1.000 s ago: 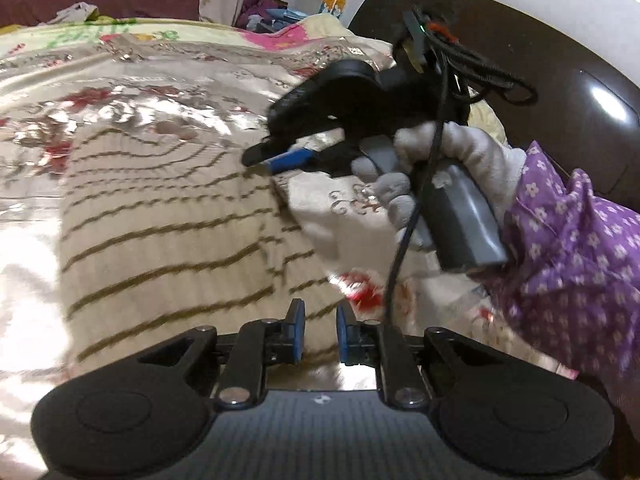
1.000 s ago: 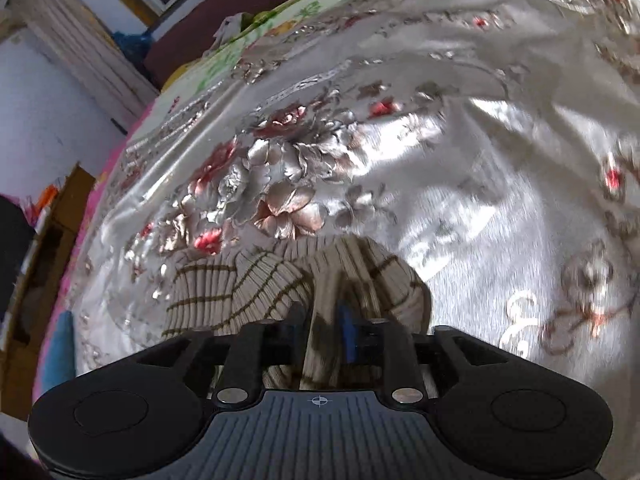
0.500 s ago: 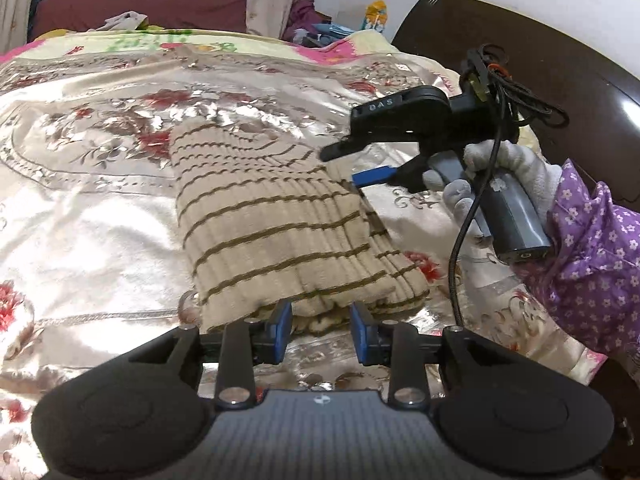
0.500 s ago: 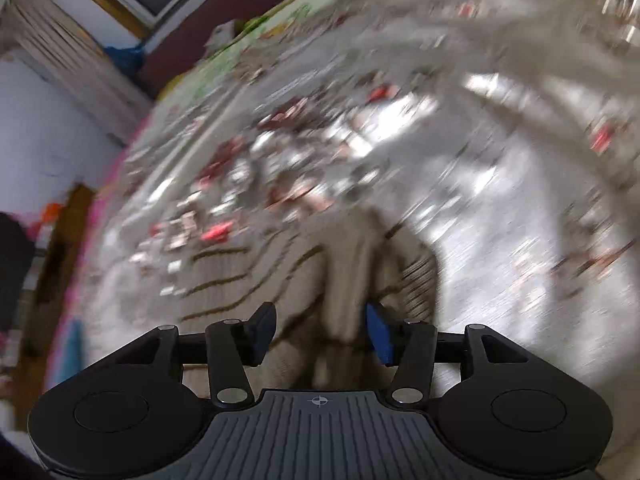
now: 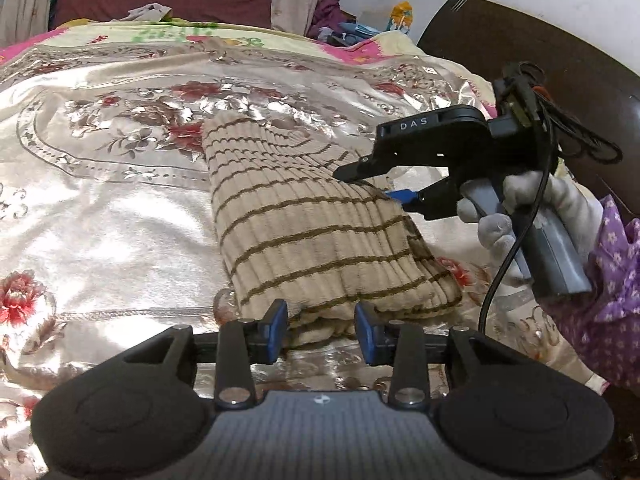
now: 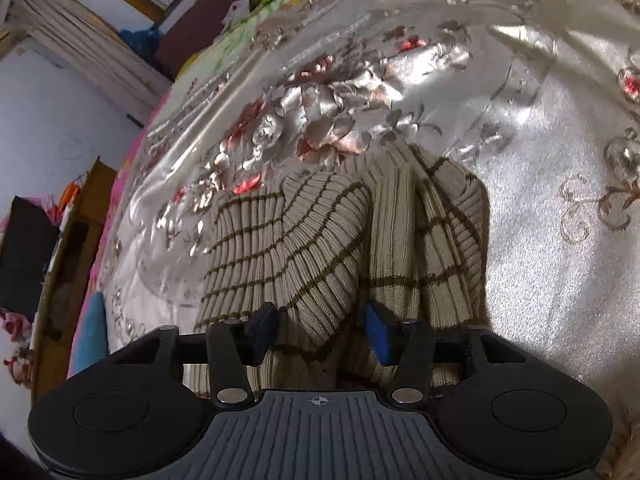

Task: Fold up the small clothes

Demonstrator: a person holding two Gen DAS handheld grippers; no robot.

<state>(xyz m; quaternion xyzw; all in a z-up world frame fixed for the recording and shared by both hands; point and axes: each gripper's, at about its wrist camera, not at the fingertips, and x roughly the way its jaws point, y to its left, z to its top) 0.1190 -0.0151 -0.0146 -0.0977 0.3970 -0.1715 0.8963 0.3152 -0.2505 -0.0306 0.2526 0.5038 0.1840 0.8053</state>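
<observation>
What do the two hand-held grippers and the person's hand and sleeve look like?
Each hand-held gripper is black plastic with two fingers tipped by blue pads and a ribbed grey body. The right hand-held gripper bears white letters "DAS", has a grey handle and trailing black cable. The hand wears a white glove; the sleeve is purple with small white flowers.

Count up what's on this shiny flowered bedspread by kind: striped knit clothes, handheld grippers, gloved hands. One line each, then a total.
Striped knit garment: 1
Handheld grippers: 2, left gripper and right gripper
Gloved hand: 1
Total: 4, all over the bedspread
</observation>
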